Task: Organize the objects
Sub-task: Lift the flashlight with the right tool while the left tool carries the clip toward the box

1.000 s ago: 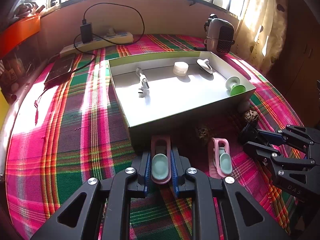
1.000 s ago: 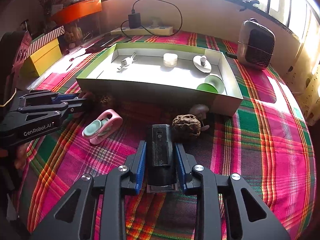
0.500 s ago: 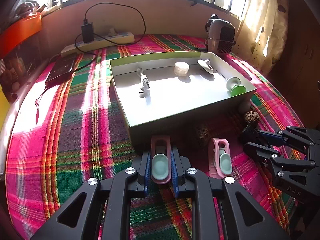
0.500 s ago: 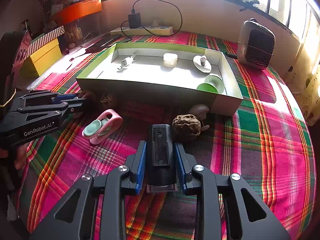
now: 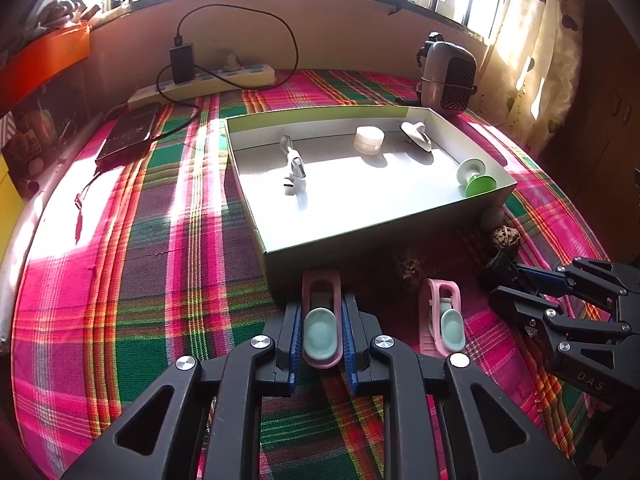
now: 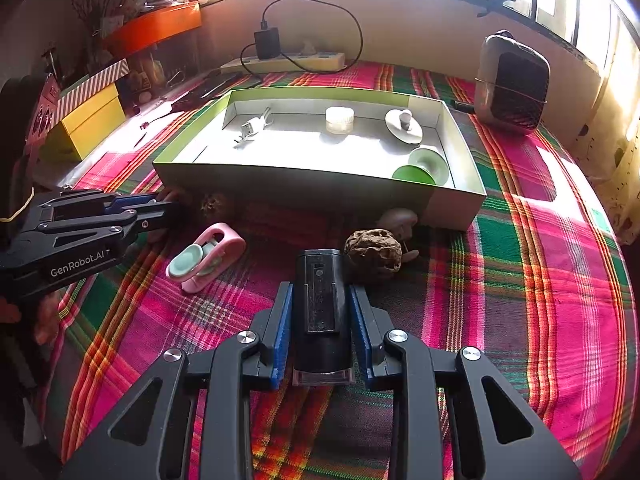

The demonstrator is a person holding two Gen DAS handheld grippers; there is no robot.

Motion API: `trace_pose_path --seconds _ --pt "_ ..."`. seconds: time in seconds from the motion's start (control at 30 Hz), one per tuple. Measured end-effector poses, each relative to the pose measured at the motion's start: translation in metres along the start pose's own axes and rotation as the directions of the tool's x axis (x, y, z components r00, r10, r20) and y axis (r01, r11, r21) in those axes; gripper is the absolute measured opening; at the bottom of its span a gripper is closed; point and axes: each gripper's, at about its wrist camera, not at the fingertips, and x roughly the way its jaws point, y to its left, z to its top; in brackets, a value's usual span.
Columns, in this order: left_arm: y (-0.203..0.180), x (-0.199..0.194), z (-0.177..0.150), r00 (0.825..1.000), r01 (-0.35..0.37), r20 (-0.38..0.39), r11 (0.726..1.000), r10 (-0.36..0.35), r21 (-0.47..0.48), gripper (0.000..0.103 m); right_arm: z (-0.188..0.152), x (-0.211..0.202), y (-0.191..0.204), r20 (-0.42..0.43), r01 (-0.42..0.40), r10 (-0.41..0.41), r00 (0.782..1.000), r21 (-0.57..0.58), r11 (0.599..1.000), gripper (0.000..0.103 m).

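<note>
Left wrist view: pink clip (image 5: 321,320) clamped between left gripper (image 5: 321,334) fingers (image 5: 291,332)

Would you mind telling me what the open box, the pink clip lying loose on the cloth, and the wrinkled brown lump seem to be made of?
The open box looks like thin cardboard: folded straight walls, green outside, matte pale lining. The pink clip looks like moulded plastic with a slight sheen and a mint pad, perhaps softer. The wrinkled brown lump looks like a dried walnut shell or a similar seed, dull and deeply pitted; I cannot be sure.
</note>
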Motion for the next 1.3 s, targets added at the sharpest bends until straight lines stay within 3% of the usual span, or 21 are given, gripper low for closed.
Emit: trace_pose_path --seconds 0.57,1.0,1.3 --pt "-0.005 -0.019 -0.001 1.000 -0.008 0.017 1.000 0.008 -0.005 0.016 0.003 -0.004 -0.004 -0.002 -0.021 0.022 1.000 0.014 1.000 0.029" --pt "-0.011 -0.034 0.002 0.999 0.003 0.048 1.000 -0.002 -0.013 0.016 0.006 -0.016 -0.001 -0.002 -0.117 0.117 0.993 0.025 0.993 0.029" --pt "-0.017 -0.039 0.005 0.998 0.020 0.064 1.000 -0.020 -0.006 0.016 0.003 -0.038 -0.015 0.011 -0.080 0.080 0.997 0.033 0.996 0.029"
